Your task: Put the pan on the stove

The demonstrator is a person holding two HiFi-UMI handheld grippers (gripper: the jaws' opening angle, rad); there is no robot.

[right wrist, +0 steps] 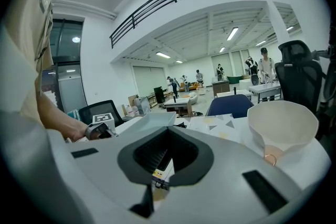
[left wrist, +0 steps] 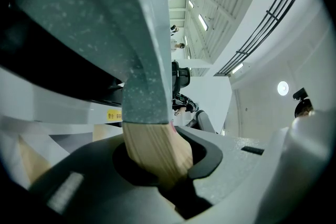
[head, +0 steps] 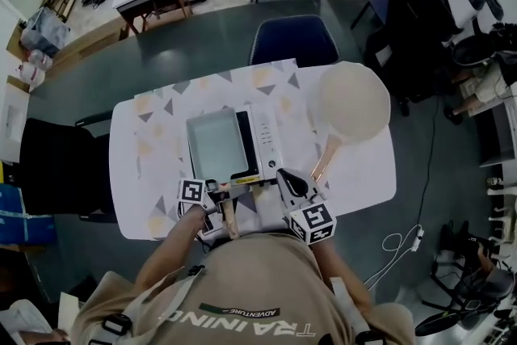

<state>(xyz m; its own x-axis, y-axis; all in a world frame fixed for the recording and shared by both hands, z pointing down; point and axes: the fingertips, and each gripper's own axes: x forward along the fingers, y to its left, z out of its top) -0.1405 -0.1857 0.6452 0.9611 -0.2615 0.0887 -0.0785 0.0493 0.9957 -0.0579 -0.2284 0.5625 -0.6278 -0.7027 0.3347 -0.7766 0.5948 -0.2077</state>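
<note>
A grey rectangular pan point(head: 218, 144) lies over the left part of the white portable stove point(head: 267, 140) at the middle of the table; whether it rests on it I cannot tell. Its wooden handle point(head: 229, 216) runs toward me, and my left gripper point(head: 221, 196) is shut on it. The left gripper view shows that handle point(left wrist: 153, 148) pinched in the jaws, with the pan's speckled underside point(left wrist: 136, 44) above. My right gripper point(head: 290, 181) hovers at the stove's front right corner, jaws together and empty; in its own view the right gripper point(right wrist: 156, 178) looks over the stove's edge.
A round cream pan point(head: 352, 102) with a wooden handle point(head: 324, 157) lies on the patterned tablecloth point(head: 153, 141) right of the stove, and shows as the cream pan point(right wrist: 283, 123) in the right gripper view. A blue chair point(head: 292, 39) stands behind the table.
</note>
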